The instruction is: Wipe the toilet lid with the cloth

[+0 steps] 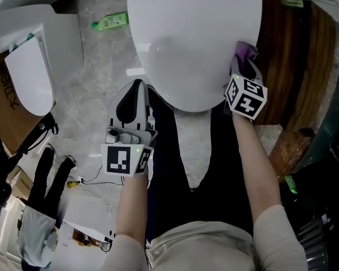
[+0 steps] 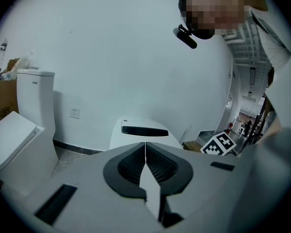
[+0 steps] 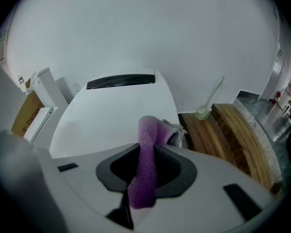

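Note:
The white toilet lid lies closed in the head view; it also fills the middle of the right gripper view. My right gripper is at the lid's right edge, shut on a purple cloth that sticks out past the jaws. The cloth touches the lid's right side. My left gripper hangs shut with nothing in it, just off the lid's front left rim. In the left gripper view the jaws meet in a thin line, and the lid is beyond them.
A second white toilet stands to the left with a cardboard box beside it. A green bottle lies on the marble floor. Wooden slats and a toilet brush holder are to the right. My legs stand in front of the bowl.

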